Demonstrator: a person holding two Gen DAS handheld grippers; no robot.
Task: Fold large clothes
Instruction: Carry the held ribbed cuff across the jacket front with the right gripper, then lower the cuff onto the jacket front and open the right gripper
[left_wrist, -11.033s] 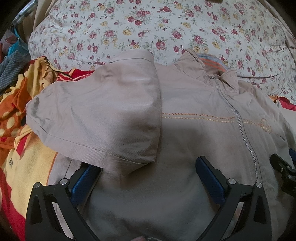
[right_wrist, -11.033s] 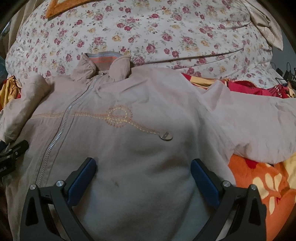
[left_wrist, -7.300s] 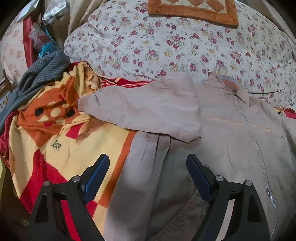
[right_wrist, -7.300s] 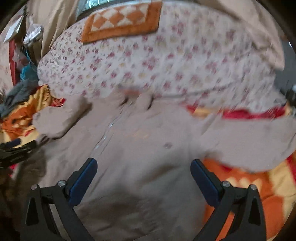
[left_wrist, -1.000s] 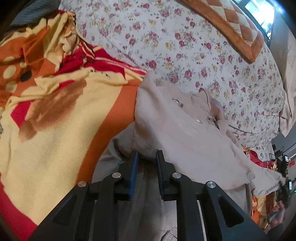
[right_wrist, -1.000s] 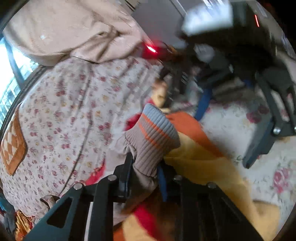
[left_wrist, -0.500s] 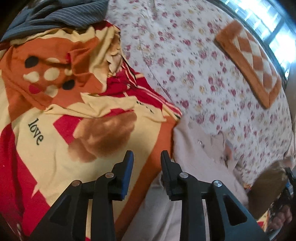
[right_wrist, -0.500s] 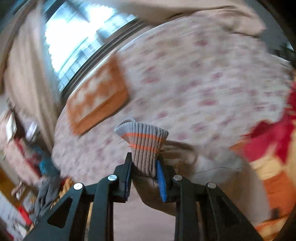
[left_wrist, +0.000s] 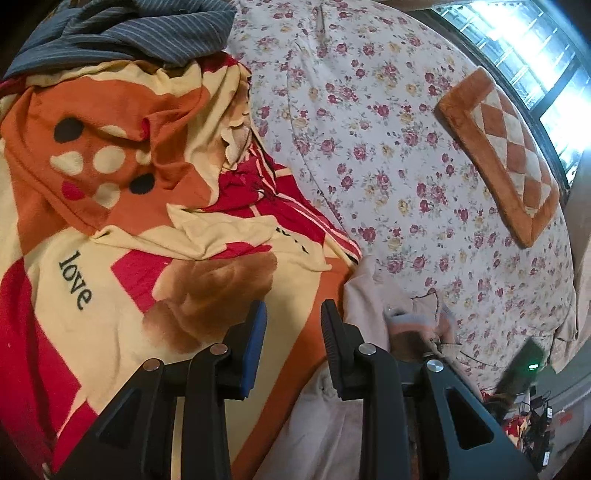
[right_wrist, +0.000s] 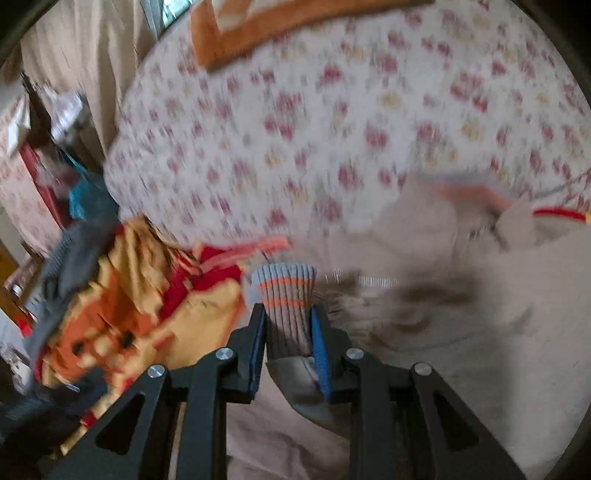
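The beige zip jacket lies on the bed, blurred by motion in the right wrist view. My right gripper is shut on its ribbed grey cuff with orange stripes, and holds that sleeve end over the jacket's left part. In the left wrist view only the jacket's edge and collar show, at the lower right. My left gripper stands open just left of that edge, over the blanket, with nothing between its pads.
A red, orange and cream blanket covers the bed's left side. A floral duvet with an orange checked cushion lies behind. A blue striped garment sits at the top left. Clutter lines the bed's left edge.
My left gripper let go of the jacket's edge, its jaws parted, and it shifted left over the blanket. My right gripper swung the cuff from the far right across onto the jacket.
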